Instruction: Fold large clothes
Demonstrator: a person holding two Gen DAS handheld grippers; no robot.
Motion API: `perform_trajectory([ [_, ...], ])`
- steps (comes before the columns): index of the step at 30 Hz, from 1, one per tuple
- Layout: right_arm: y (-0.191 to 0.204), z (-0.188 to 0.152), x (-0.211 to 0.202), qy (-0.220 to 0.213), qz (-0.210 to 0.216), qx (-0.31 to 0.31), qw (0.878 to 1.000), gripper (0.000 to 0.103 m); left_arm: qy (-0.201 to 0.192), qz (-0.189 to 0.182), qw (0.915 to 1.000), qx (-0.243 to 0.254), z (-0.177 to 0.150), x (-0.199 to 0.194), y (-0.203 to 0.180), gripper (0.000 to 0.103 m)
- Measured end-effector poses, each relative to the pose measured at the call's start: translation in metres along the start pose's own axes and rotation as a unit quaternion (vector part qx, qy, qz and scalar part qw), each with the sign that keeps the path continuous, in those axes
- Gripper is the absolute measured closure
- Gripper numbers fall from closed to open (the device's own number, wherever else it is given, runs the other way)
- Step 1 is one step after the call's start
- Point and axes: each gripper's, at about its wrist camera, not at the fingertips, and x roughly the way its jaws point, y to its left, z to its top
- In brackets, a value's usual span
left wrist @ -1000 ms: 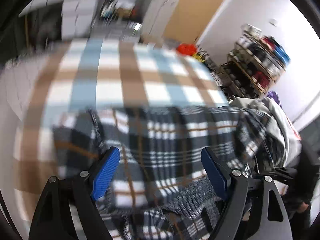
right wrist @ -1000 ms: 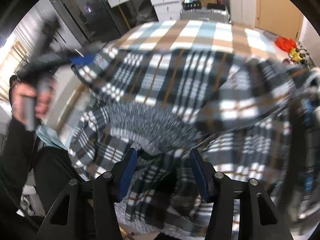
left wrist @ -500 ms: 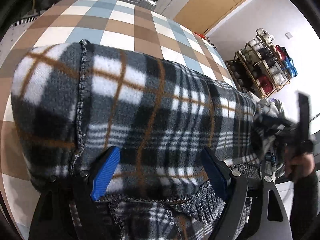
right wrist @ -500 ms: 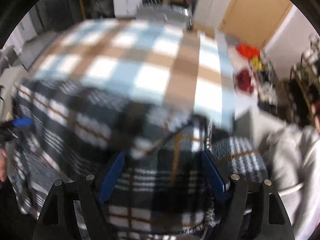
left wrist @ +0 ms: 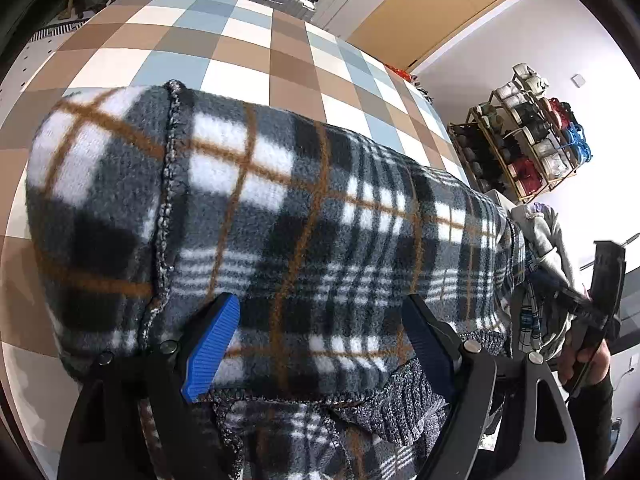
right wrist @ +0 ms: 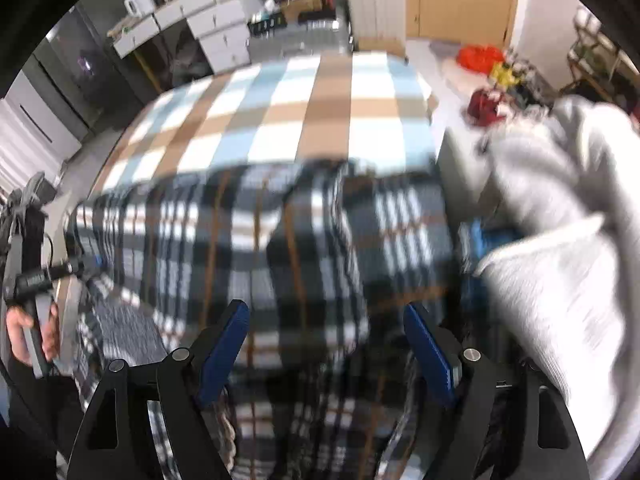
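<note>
A grey, black and white plaid fleece garment (left wrist: 280, 200) with thin orange lines lies spread on the table's checked cloth (left wrist: 248, 40). My left gripper (left wrist: 318, 340) hangs open just above the garment's near edge, its blue pads wide apart and off the fabric. In the right wrist view the same garment (right wrist: 240, 232) is blurred. My right gripper (right wrist: 326, 340) stands open over its near right part, holding nothing. The left gripper's blue tip (right wrist: 94, 260) shows at the garment's left end.
A pile of pale grey clothes (right wrist: 560, 200) rises beside the table on the right. A rack of shoes (left wrist: 528, 140) stands against the white wall. White drawers (right wrist: 216, 28) and red bags (right wrist: 480, 54) lie beyond the table. A hand (left wrist: 588, 360) grips the right tool.
The right gripper's jaws widened, let the fabric go and swung right along the garment. The left gripper sank close to the fleece, which now lies on the table.
</note>
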Motion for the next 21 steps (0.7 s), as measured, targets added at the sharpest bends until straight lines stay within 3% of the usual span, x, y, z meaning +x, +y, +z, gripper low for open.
perform_trajectory([
  [4,0.017,0.014,0.001,-0.025,-0.04,-0.035,0.998,0.023,0.0,0.002,1.0,0.003,0.0,0.0,0.0,0.024],
  [6,0.028,0.023,0.014,-0.029,-0.115,-0.077,0.99,0.023,0.0,0.007,1.0,0.007,0.0,0.001,-0.003,0.024],
  [9,0.03,0.036,0.043,0.008,-0.16,-0.104,0.982,0.023,0.001,0.019,0.9996,0.02,-0.001,0.002,-0.008,0.024],
  [12,0.015,0.051,0.067,0.037,-0.156,-0.1,0.982,0.024,0.003,0.028,0.9992,0.03,0.0,0.004,-0.011,0.024],
  [13,0.011,0.054,0.072,0.041,-0.151,-0.09,0.984,0.03,0.002,0.029,0.9991,0.032,0.0,0.004,-0.011,0.024],
  [14,0.007,0.056,0.072,0.038,-0.144,-0.077,0.986,0.053,0.001,0.03,0.999,0.033,0.0,0.005,-0.011,0.024],
  [17,0.003,0.055,0.056,0.018,-0.112,-0.047,0.992,0.079,-0.001,0.03,0.9988,0.038,0.001,0.007,-0.01,0.023],
  [19,0.0,0.051,0.042,0.001,-0.094,-0.029,0.995,0.09,-0.001,0.03,0.9989,0.036,0.001,0.006,-0.009,0.024],
  [21,-0.003,0.046,0.027,-0.027,-0.078,-0.006,0.997,0.09,0.0,0.033,0.9988,0.037,0.001,0.006,-0.01,0.024],
])
